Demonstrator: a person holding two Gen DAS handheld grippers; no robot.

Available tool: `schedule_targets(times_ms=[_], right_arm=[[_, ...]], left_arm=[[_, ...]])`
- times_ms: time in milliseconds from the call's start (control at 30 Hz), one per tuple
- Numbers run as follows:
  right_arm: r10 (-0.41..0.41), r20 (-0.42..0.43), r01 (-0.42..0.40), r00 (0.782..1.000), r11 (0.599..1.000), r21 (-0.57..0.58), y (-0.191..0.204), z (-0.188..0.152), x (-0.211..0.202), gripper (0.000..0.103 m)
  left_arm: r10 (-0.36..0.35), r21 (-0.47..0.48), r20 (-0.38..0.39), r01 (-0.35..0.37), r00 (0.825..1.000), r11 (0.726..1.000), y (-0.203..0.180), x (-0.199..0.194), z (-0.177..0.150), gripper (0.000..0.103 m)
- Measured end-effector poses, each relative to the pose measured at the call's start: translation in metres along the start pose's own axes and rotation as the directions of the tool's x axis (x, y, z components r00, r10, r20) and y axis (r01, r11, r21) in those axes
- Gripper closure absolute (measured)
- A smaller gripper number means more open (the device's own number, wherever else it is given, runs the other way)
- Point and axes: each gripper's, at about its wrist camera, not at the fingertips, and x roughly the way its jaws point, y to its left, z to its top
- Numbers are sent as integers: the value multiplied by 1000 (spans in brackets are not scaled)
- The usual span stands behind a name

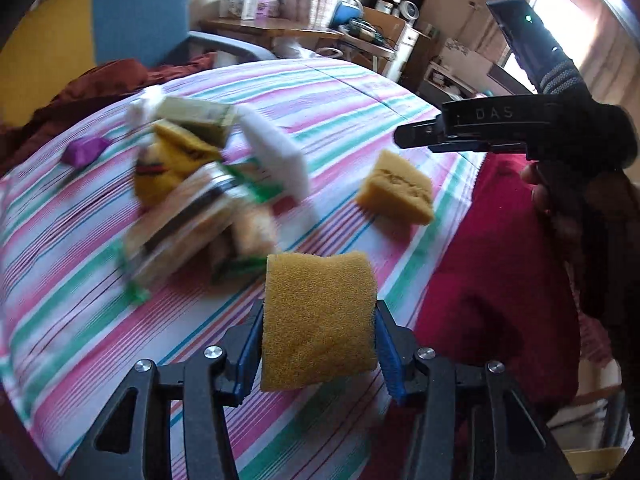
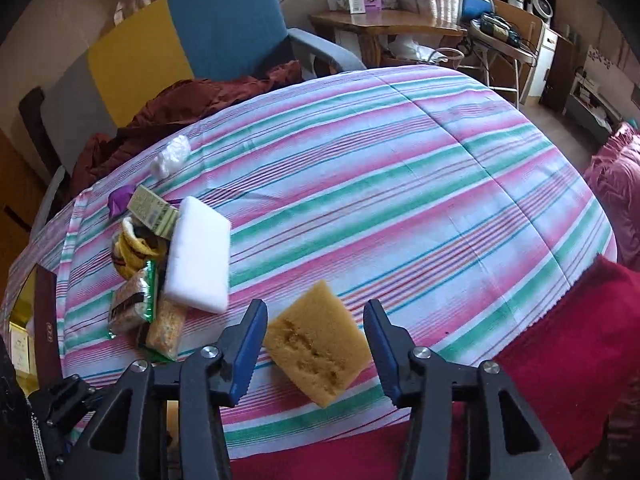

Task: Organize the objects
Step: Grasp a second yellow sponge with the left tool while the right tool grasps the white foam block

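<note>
My left gripper (image 1: pixel 318 344) is shut on a yellow sponge (image 1: pixel 318 320) and holds it above the striped bedspread (image 1: pixel 340 84). A second yellow sponge (image 1: pixel 396 188) lies on the bedspread; in the right wrist view it (image 2: pixel 316 340) sits between the spread fingers of my open right gripper (image 2: pixel 316 340), not touched by them. The right gripper (image 1: pixel 408 136) also shows in the left wrist view, above that sponge. A pile with a white foam block (image 2: pixel 198 256), snack packets (image 2: pixel 132 304), a green box (image 2: pixel 154 210) and a yellow item (image 2: pixel 134 252) lies to the left.
A purple wrapper (image 2: pixel 120 200) and a white crumpled bag (image 2: pixel 172 156) lie beyond the pile. A red blanket (image 2: pixel 560 360) covers the near right edge. A blue and yellow chair (image 2: pixel 224 24) and a wooden table (image 2: pixel 384 24) stand behind the bed.
</note>
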Motion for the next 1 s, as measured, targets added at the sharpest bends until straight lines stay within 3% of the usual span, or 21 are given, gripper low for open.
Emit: schedule_targets(times_ms=[200, 367, 400, 500, 533, 700, 867, 1000], right_arm=[[36, -53, -42, 998, 994, -101, 53, 19, 16, 52], [23, -142, -44, 990, 988, -147, 88, 37, 55, 52], [7, -147, -30, 989, 987, -156, 93, 39, 63, 55], [-36, -192, 3, 981, 985, -172, 100, 43, 86, 79], [-47, -201, 12, 978, 985, -170, 99, 42, 91, 82], [-48, -105, 36, 993, 993, -115, 83, 40, 62, 86], [40, 8, -40, 999, 995, -93, 73, 36, 10, 86], [114, 59, -105, 992, 986, -127, 98, 33, -18, 86]], left_arm=[[52, -131, 32, -47, 998, 990, 37, -29, -25, 52], [71, -171, 53, -61, 996, 983, 49, -43, -35, 52], [74, -176, 58, -63, 996, 982, 49, -44, -36, 52], [77, -198, 68, -63, 995, 978, 53, -48, -40, 52], [79, -203, 71, -63, 994, 977, 54, -50, -41, 51], [68, -225, 98, -45, 993, 973, 60, -61, -45, 51], [71, -241, 134, -37, 988, 970, 60, -79, -48, 51], [106, -275, 184, -52, 977, 960, 67, -110, -57, 51]])
